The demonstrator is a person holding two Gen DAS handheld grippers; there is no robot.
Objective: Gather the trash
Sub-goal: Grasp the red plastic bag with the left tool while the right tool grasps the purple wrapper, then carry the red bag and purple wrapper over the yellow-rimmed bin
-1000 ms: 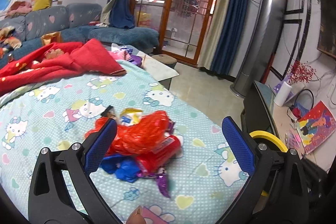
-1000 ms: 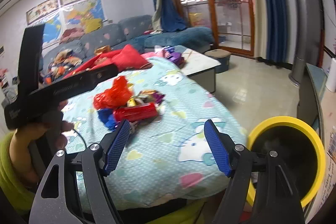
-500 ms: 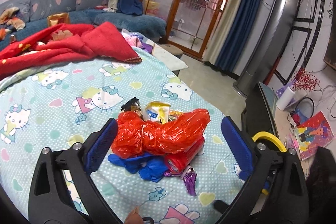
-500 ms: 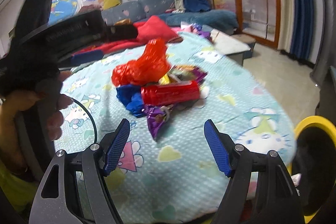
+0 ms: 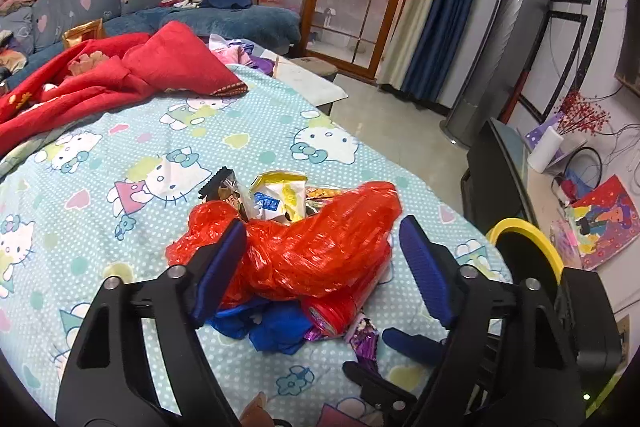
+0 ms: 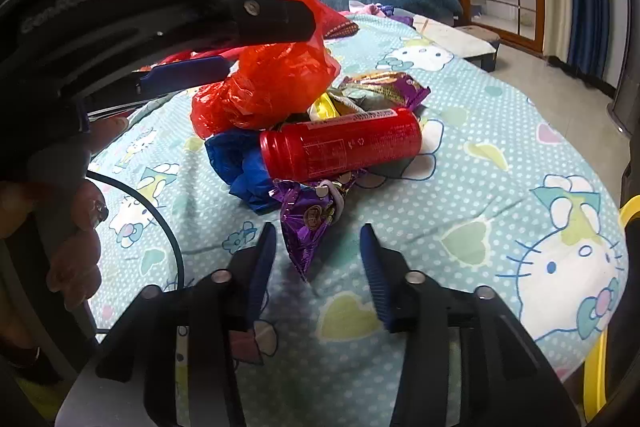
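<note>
A trash pile lies on the cartoon-cat bedsheet (image 5: pixel 120 163). On top is a crumpled red plastic bag (image 5: pixel 320 247) (image 6: pixel 272 83). Under it are a red can (image 6: pixel 340 145) on its side, a blue bag (image 6: pixel 240 163), a purple wrapper (image 6: pixel 312 223) and a yellow-white packet (image 5: pixel 280 197). My left gripper (image 5: pixel 324 259) straddles the red bag. Its jaws are closing, and the right pad (image 5: pixel 424 267) still stands off the bag. My right gripper (image 6: pixel 318 259) sits low at the pile's near side with the purple wrapper's tip between its closing jaws, neither pad touching it.
A black bin with a yellow rim (image 5: pixel 520 235) (image 6: pixel 628 211) stands past the bed's right edge. A red blanket (image 5: pixel 120 75) lies at the far left of the bed. A person's hand (image 6: pixel 76 227) holds the left gripper's handle, which fills the right wrist view's upper left.
Both grippers have come forward and down onto the pile. The left jaws have narrowed around the red bag. The right jaws have narrowed sharply around the purple wrapper's tip.
</note>
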